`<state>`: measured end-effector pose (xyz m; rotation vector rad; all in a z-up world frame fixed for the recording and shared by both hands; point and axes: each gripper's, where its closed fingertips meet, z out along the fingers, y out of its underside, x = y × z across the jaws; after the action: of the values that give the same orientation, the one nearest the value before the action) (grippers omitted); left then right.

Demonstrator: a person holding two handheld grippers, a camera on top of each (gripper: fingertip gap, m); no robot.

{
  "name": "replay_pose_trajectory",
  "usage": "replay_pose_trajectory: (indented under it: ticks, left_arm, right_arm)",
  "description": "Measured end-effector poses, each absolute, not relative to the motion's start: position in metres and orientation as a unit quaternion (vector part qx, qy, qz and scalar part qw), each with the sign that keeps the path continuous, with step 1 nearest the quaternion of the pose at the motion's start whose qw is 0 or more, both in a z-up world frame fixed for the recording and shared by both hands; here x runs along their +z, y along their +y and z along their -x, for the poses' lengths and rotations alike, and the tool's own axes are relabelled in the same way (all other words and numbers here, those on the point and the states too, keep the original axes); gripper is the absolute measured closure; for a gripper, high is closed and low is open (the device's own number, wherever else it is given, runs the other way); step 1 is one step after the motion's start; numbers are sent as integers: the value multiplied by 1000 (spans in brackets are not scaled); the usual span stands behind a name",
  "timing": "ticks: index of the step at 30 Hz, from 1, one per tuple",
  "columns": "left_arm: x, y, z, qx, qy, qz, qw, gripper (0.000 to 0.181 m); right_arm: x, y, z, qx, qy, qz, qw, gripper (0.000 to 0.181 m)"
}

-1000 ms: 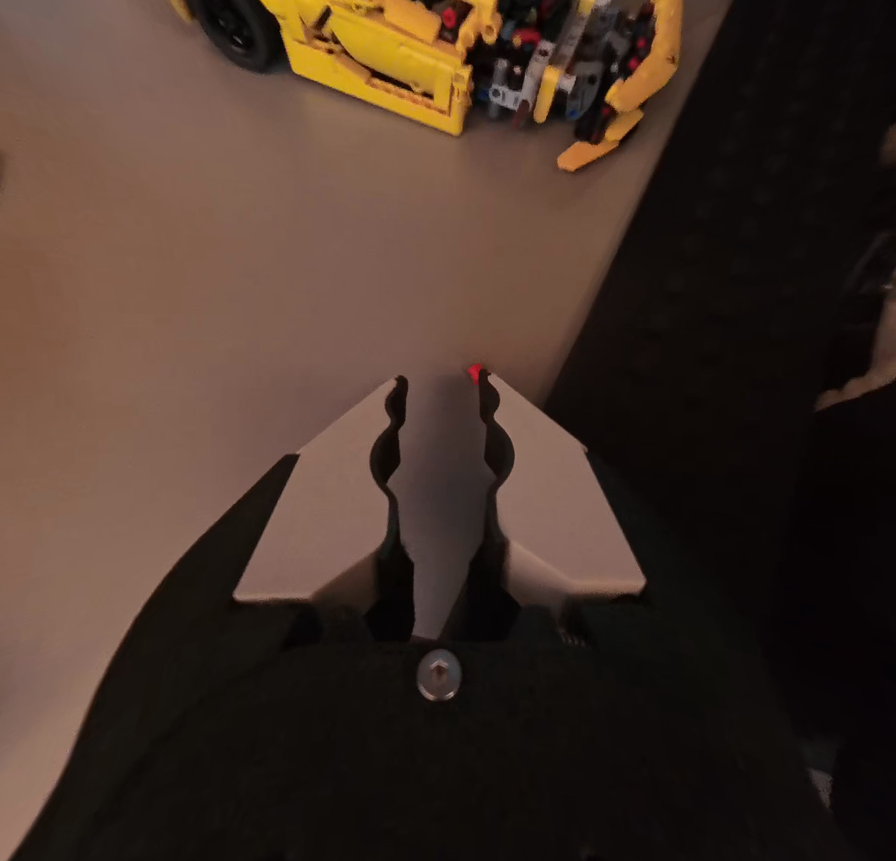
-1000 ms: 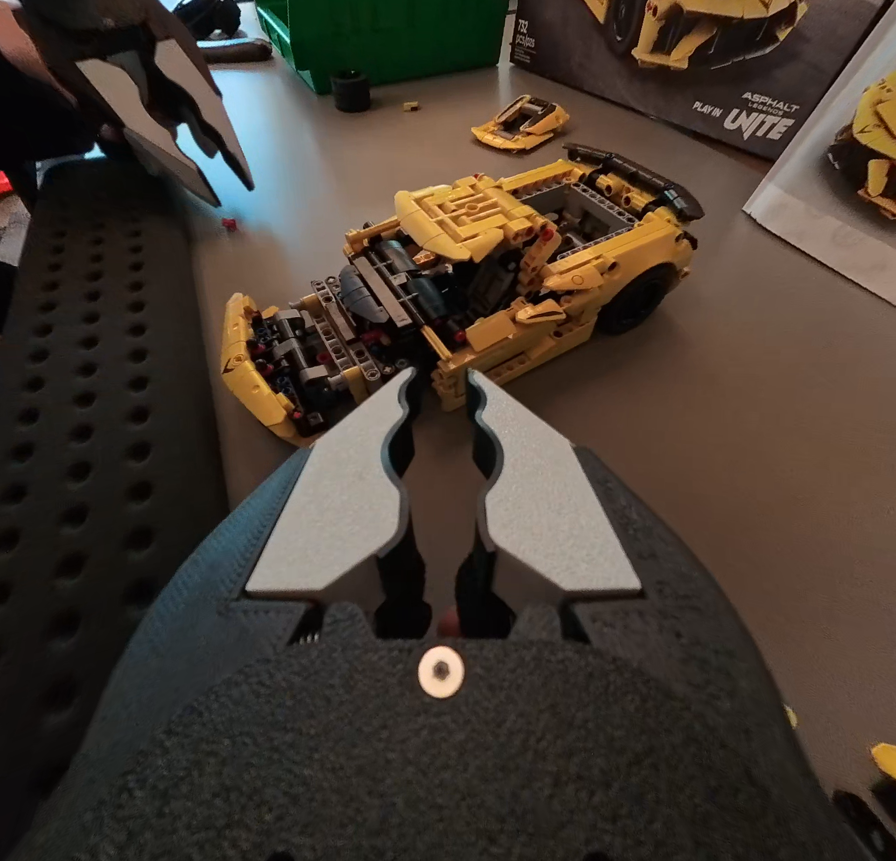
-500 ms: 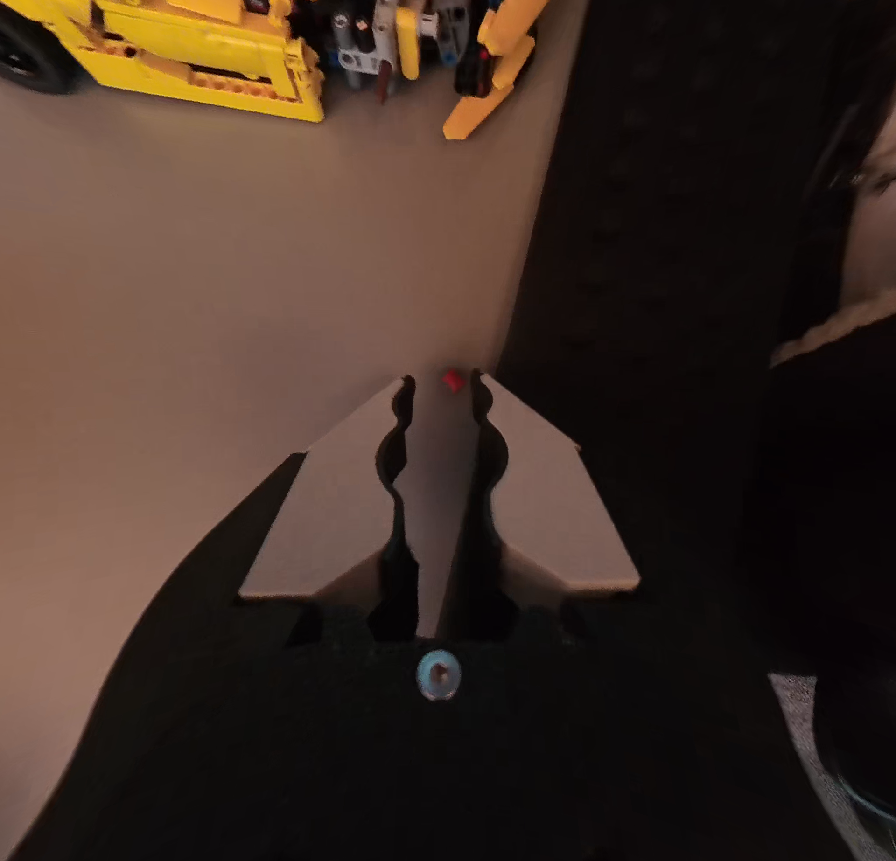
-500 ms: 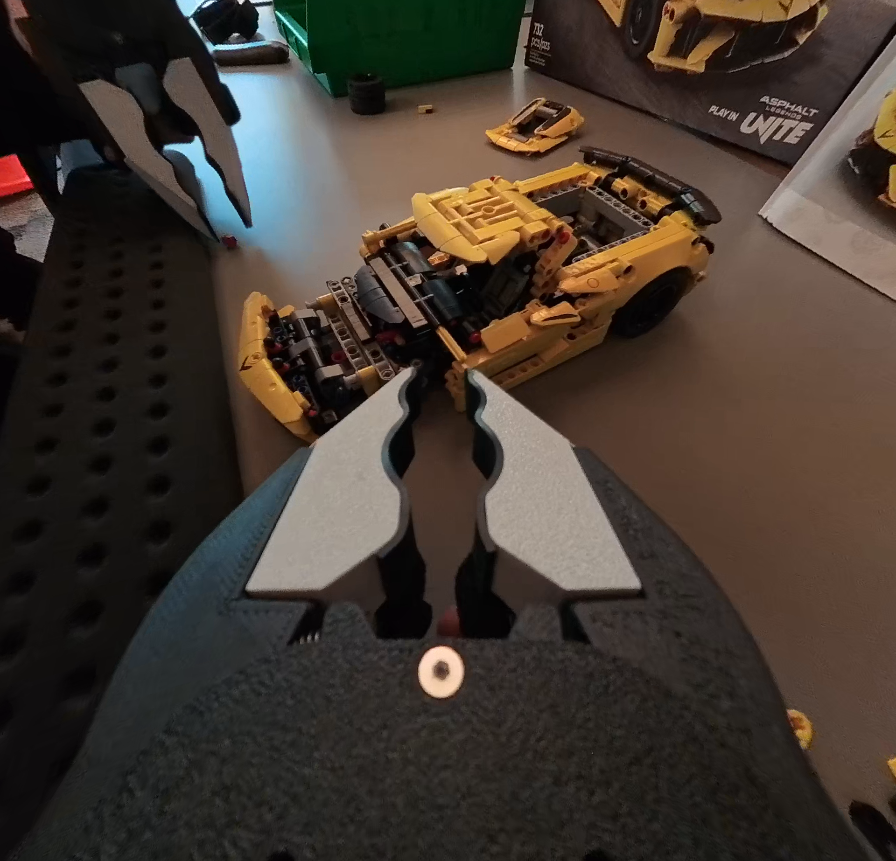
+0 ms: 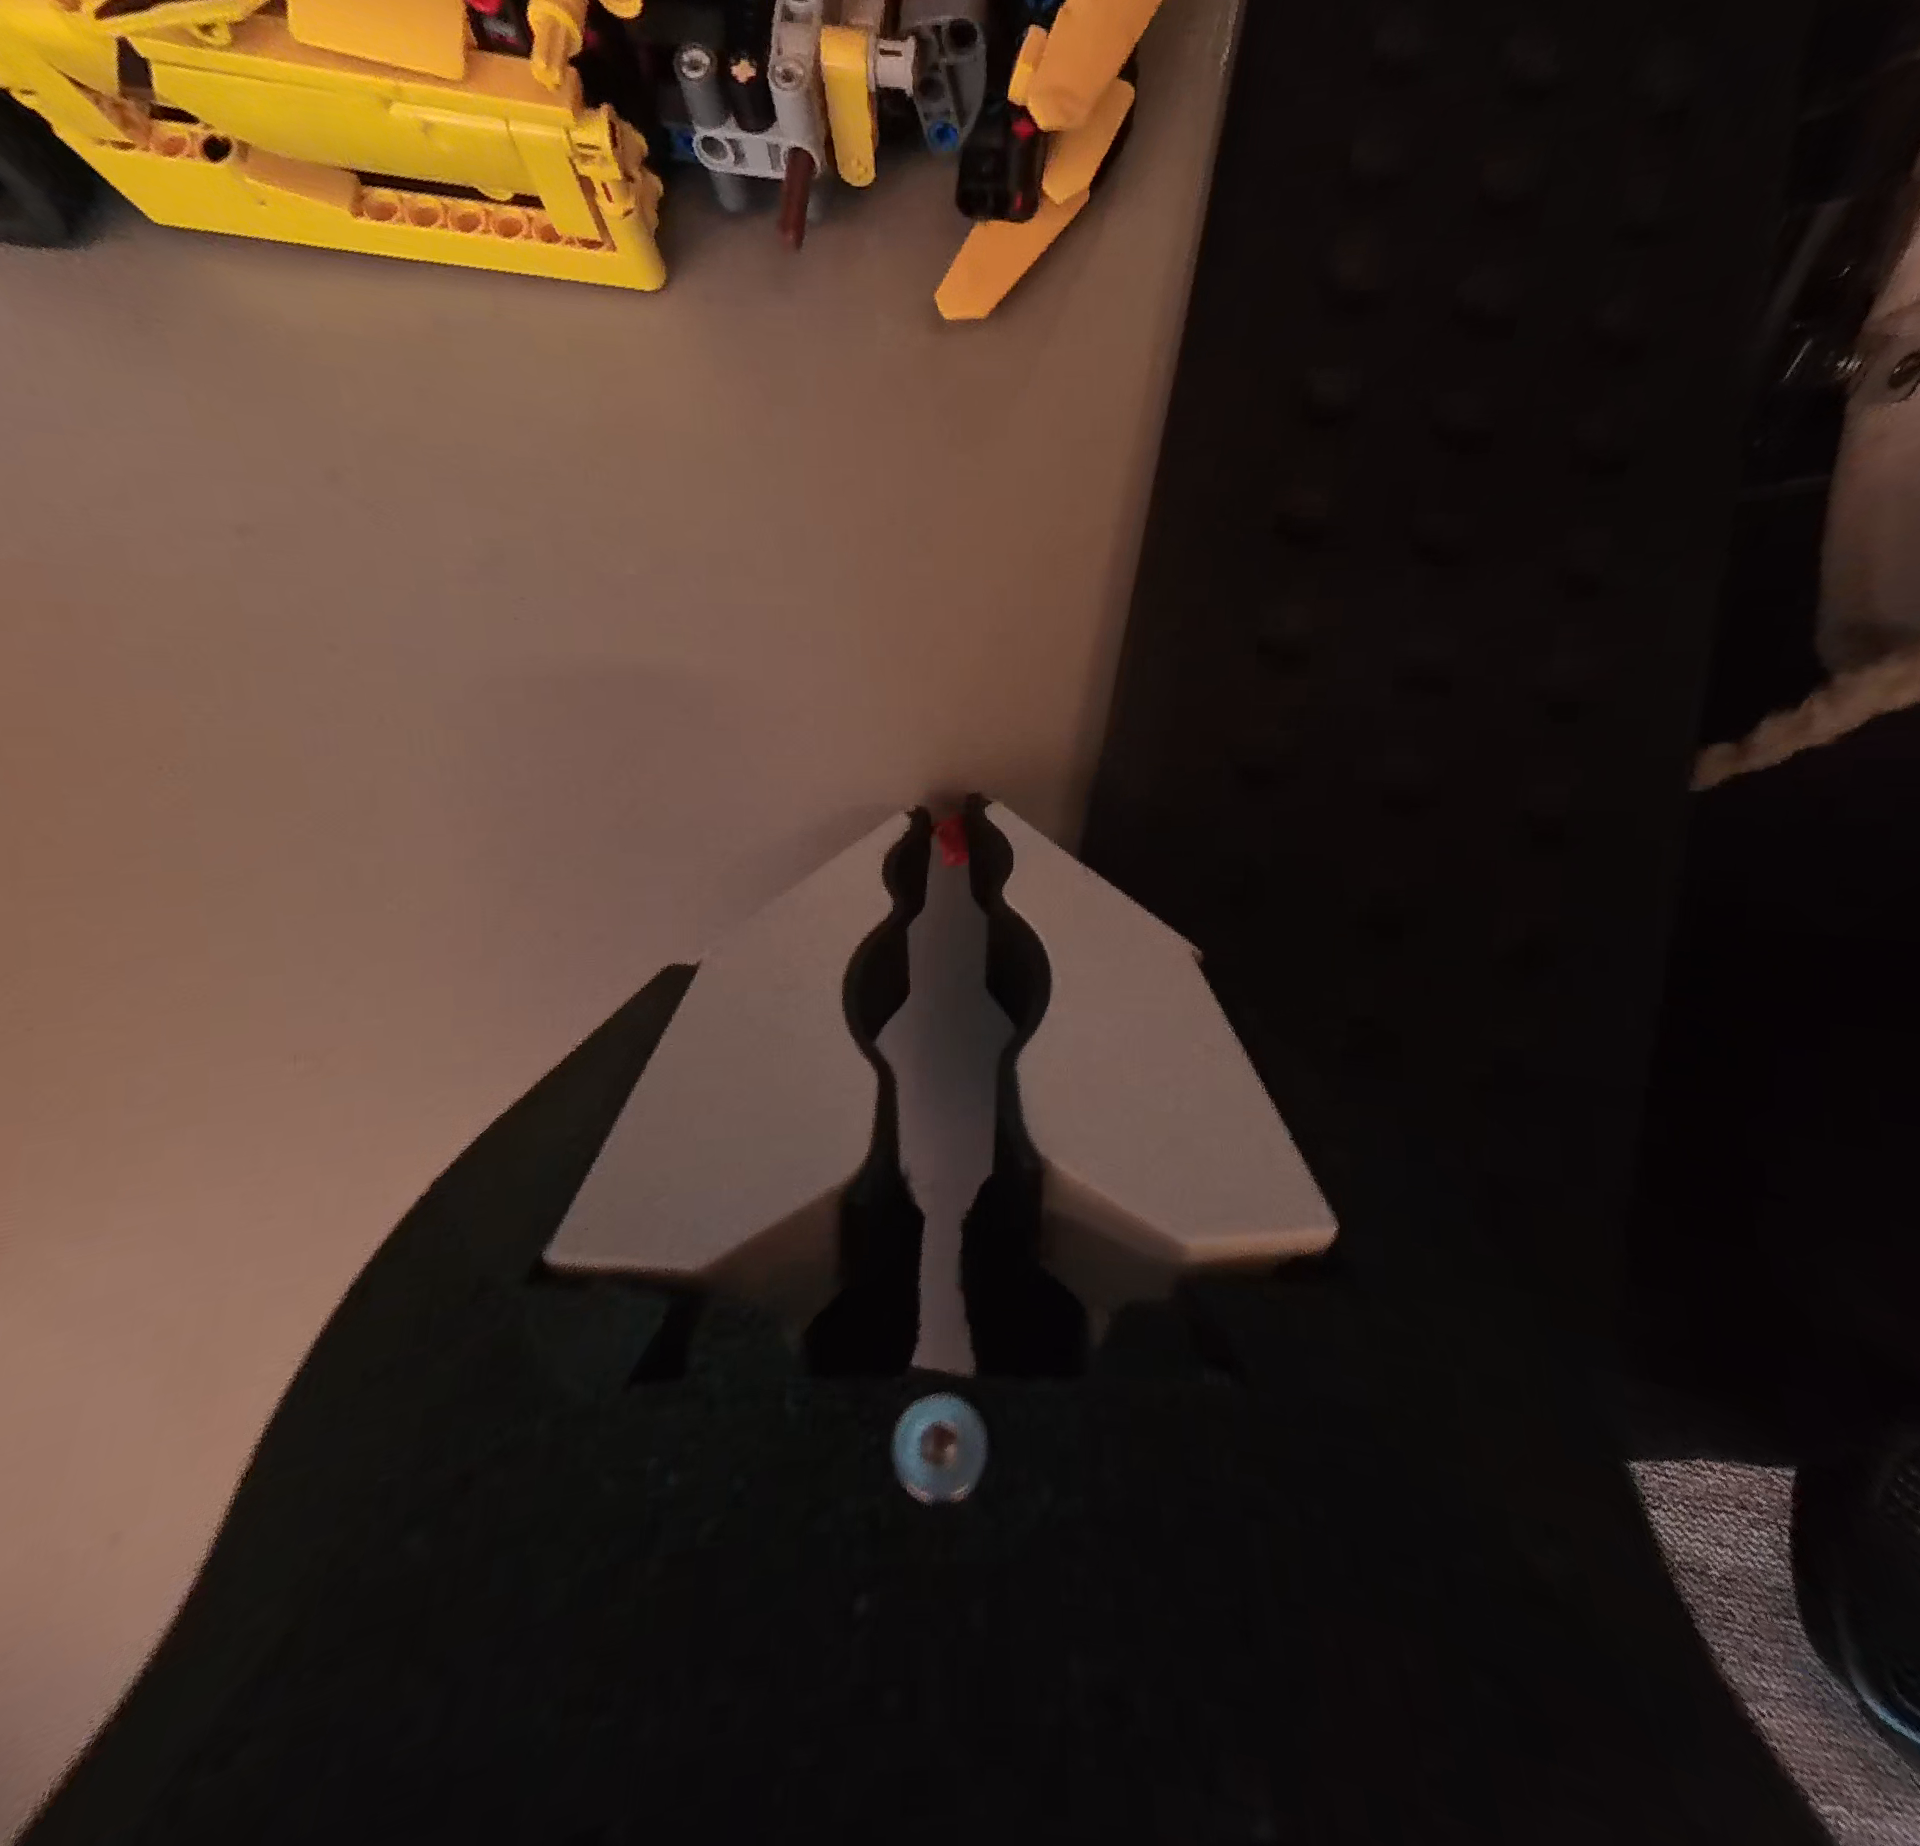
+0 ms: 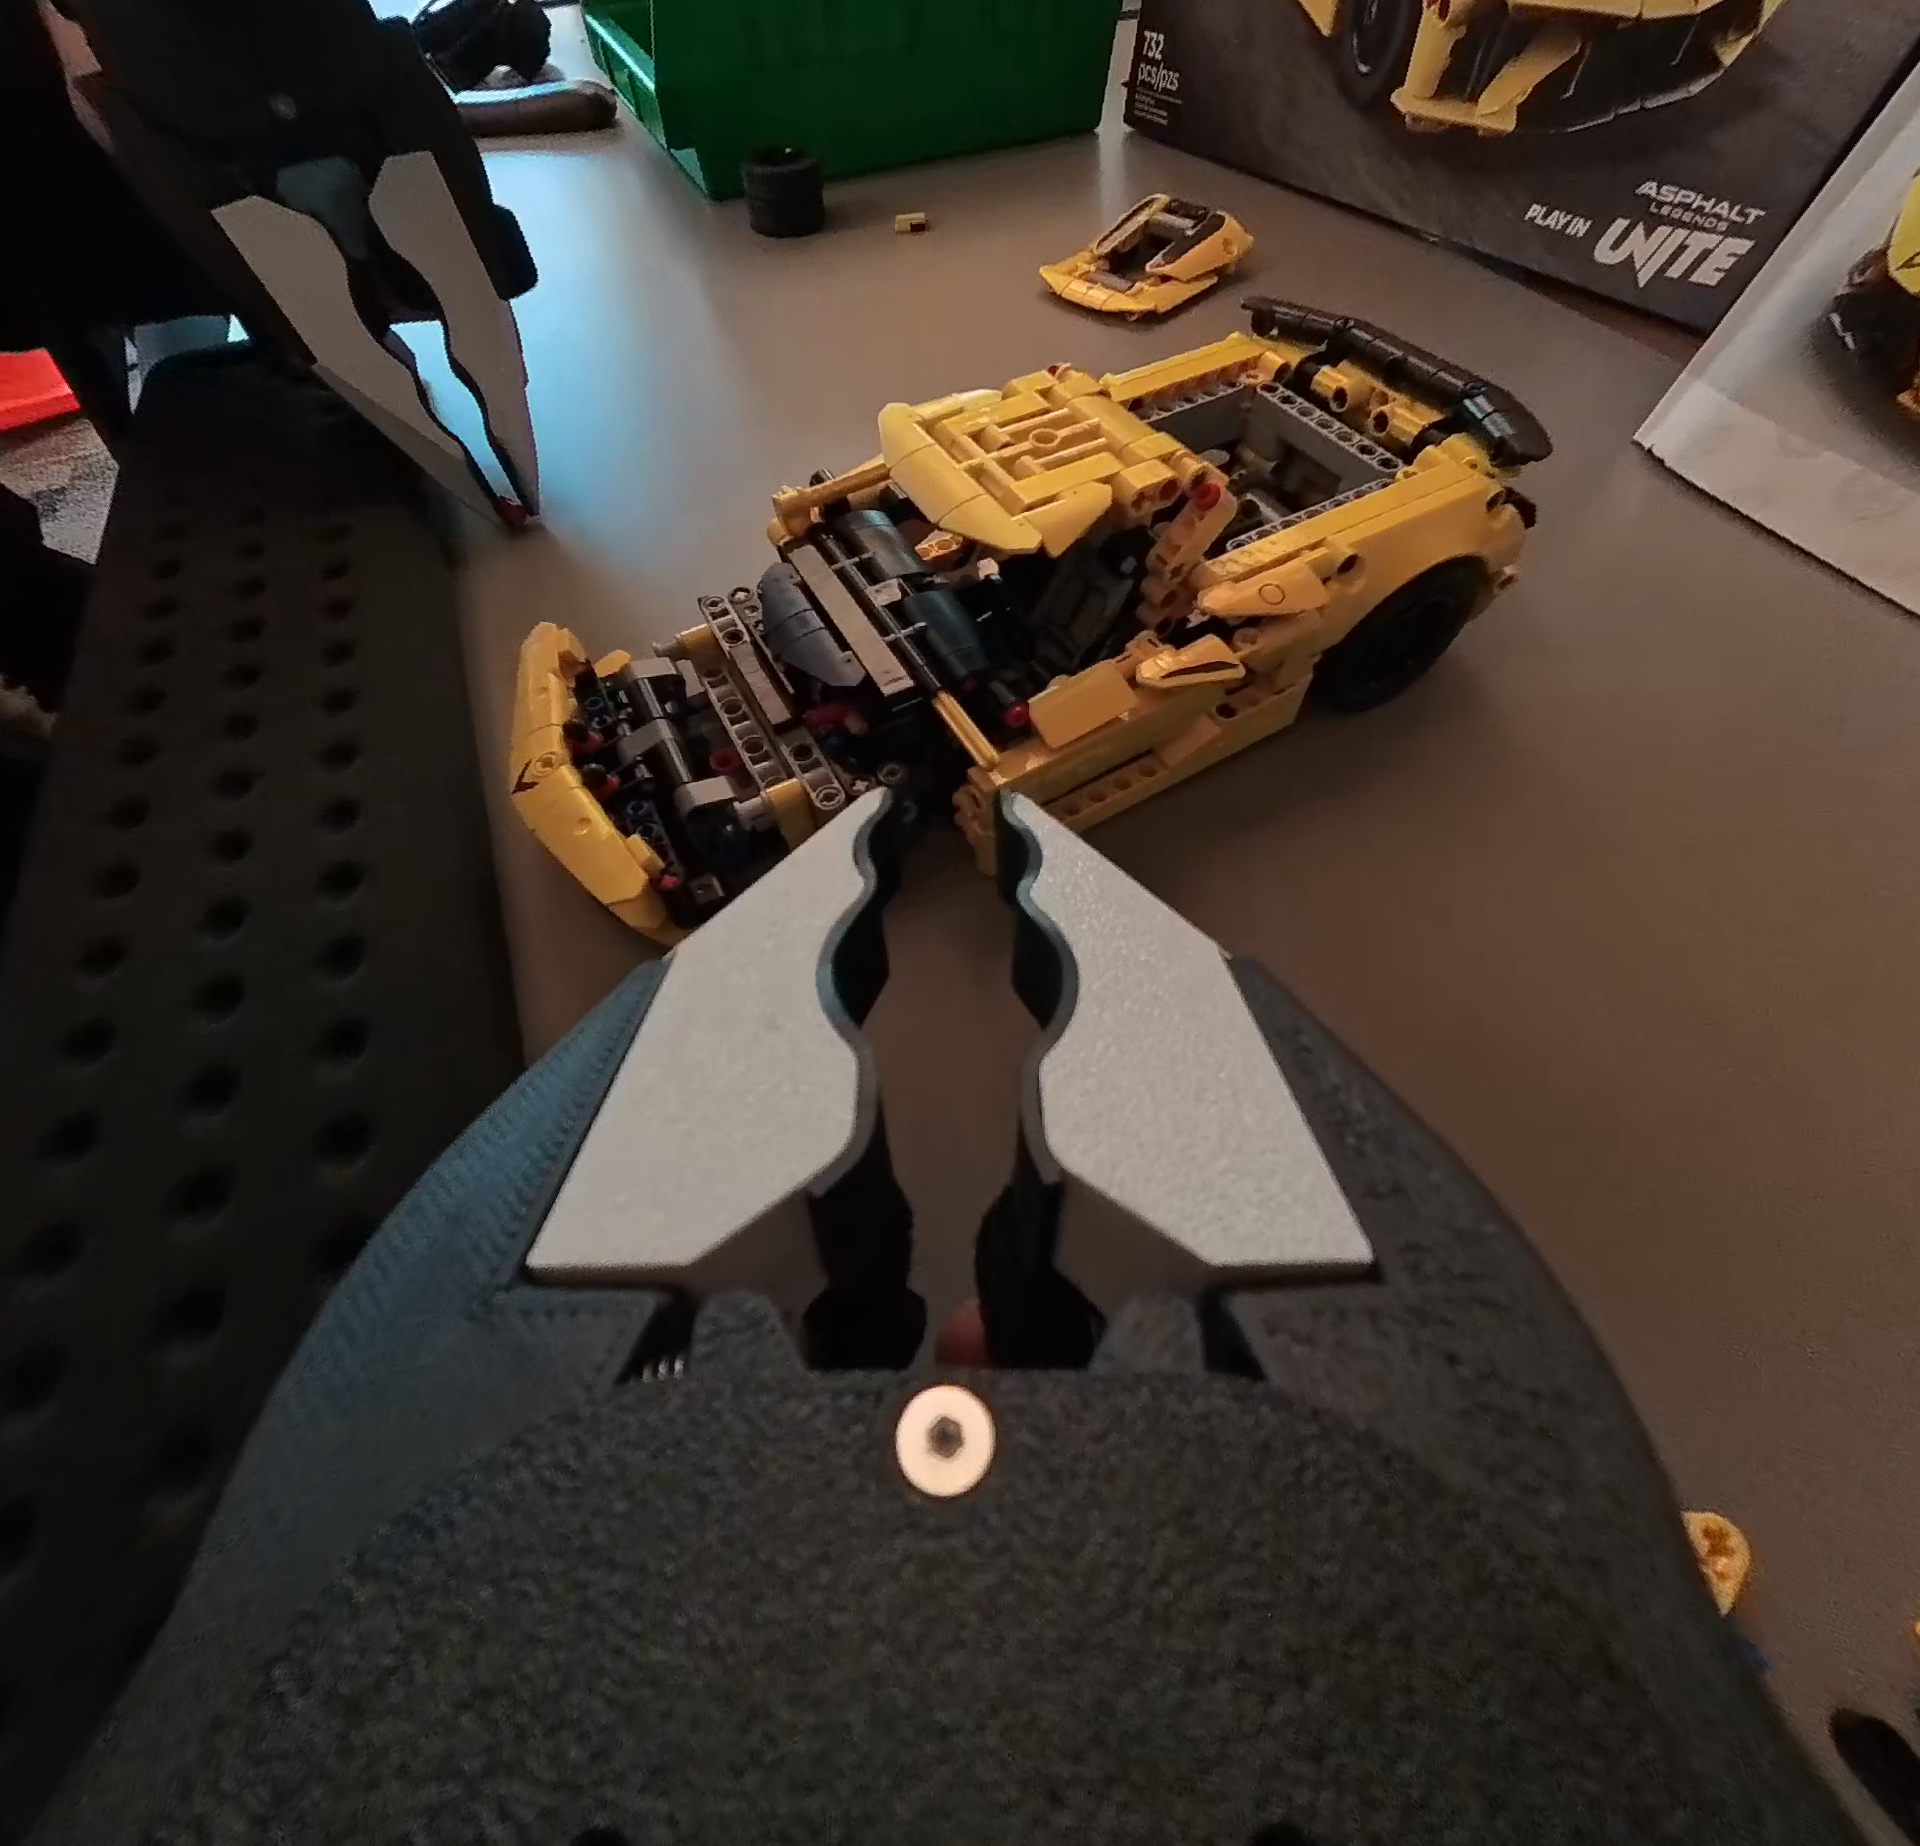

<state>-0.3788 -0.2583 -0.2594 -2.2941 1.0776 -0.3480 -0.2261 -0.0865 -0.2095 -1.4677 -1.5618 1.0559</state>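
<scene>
at the counter [image 5: 416,601] edge, beside a black perforated mat [image 5: 1455,549], the left tongs [image 5: 948,820] pinch a small red piece [image 5: 949,840] at their tips. bare counter lies between them and the yellow toy car [image 6: 1091,633]. only the right view shows the green bin [image 6: 862,40] and box [image 6: 1507,82]; the right tongs [image 6: 940,809] hang released just before the car.

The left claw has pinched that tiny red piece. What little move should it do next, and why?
Probably lift straight up a little. The left claw has its tips closed on the tiny red piece, low at the table edge beside the black perforated mat. Rising first would likely keep the piece from dragging or catching.
</scene>
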Motion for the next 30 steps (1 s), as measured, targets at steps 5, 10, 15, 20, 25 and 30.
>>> replay_pose_trajectory:
  ticks: [5, 10, 15, 20, 25, 30]
  left_arm:
    - [-253, -252, 379, -115, 406, 852, 309, 175]
    - [-196, -223, 347, -109, 409, 777, 466, 175]
    - [-135, -210, 284, -132, 441, 648, 607, 176]
    - [-105, -207, 248, -167, 456, 578, 656, 175]
    - [-105, -205, 233, -155, 484, 558, 656, 176]
    - [-105, -207, 226, -148, 494, 551, 656, 176]
  right_arm:
    - [-202, -89, 227, 425, -600, 567, 371, 165]
    - [-129, -141, 241, 651, -480, 524, 266, 167]
    - [-108, -206, 261, 790, -382, 473, -72, 131]
    - [-109, -210, 259, 812, -315, 465, -158, 136]
    - [-101, -214, 244, 828, -303, 423, -212, 152]
    - [-106, -219, 241, 823, -319, 420, -212, 171]
